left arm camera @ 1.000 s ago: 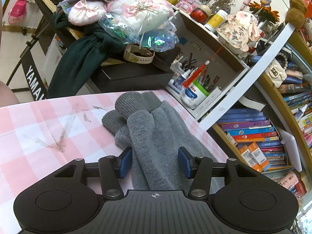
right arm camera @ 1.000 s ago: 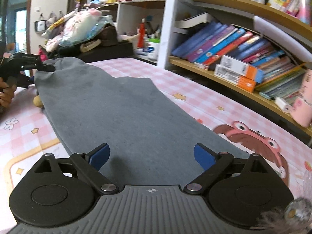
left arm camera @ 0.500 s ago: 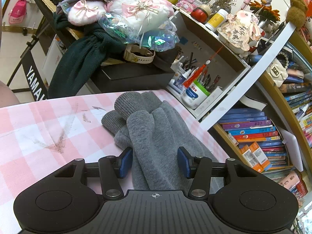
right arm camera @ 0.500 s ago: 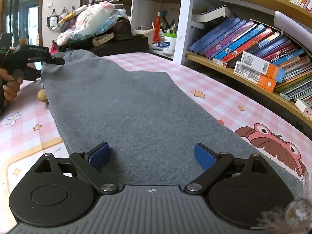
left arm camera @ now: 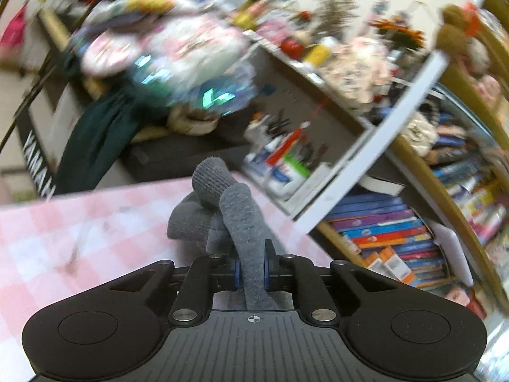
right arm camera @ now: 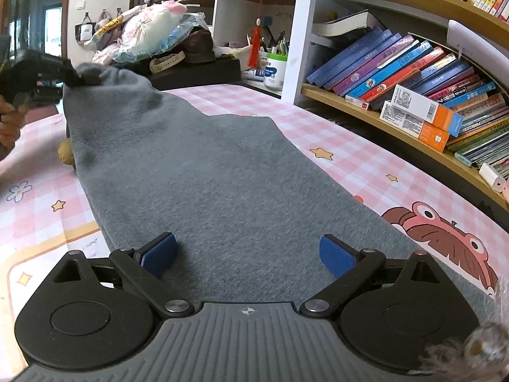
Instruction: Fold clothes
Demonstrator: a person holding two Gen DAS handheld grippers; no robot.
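Observation:
A grey knit garment (right arm camera: 222, 178) lies lengthwise on the pink checked tablecloth (right arm camera: 350, 159). My left gripper (left arm camera: 251, 272) is shut on its ribbed far end (left arm camera: 241, 222) and holds that end lifted off the table. In the right wrist view the left gripper (right arm camera: 73, 78) shows at the far left, pinching the raised cloth. My right gripper (right arm camera: 248, 254) is open, low over the near end of the garment, with one pad on either side of the cloth.
A bookshelf (right arm camera: 413, 73) full of books runs along the table's right edge. A black keyboard piled with plush toys and bags (right arm camera: 152, 31) stands beyond the far end. A pen pot (right arm camera: 273, 70) sits in the shelf corner.
My left gripper has shut on the garment's far end and lifted it; its view is blurred with motion. My right gripper stays open over the near end.

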